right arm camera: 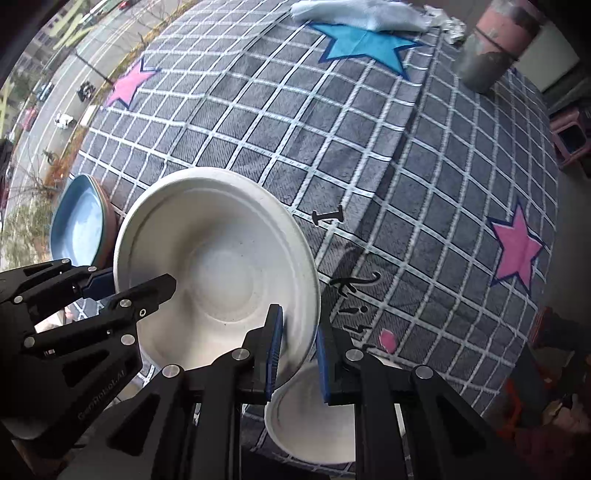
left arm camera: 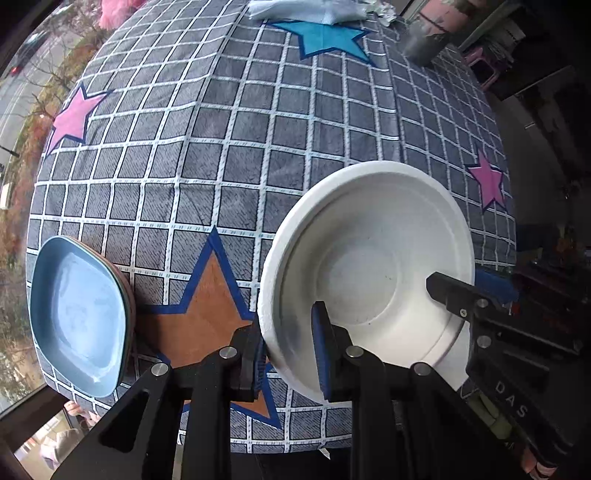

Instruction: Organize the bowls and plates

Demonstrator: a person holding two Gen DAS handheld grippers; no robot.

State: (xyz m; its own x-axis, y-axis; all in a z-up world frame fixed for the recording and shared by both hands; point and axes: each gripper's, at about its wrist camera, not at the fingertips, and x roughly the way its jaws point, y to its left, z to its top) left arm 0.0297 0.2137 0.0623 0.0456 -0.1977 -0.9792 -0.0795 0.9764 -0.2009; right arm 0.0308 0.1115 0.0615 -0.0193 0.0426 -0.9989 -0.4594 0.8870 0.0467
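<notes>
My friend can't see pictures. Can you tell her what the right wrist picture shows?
Two black grippers pinch opposite edges of a white bowl: right gripper, left gripper. Another white bowl sits below it on a checked cloth.

Upper-floor home room, star-patterned checked bedcover (left arm camera: 236,122), crumpled cloth (left arm camera: 306,9), street-view window (left arm camera: 22,85)

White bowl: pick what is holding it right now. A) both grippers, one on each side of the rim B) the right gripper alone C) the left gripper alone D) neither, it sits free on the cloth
A: the left gripper and the right gripper each clamp opposite sides of the white bowl by its rim.
</notes>
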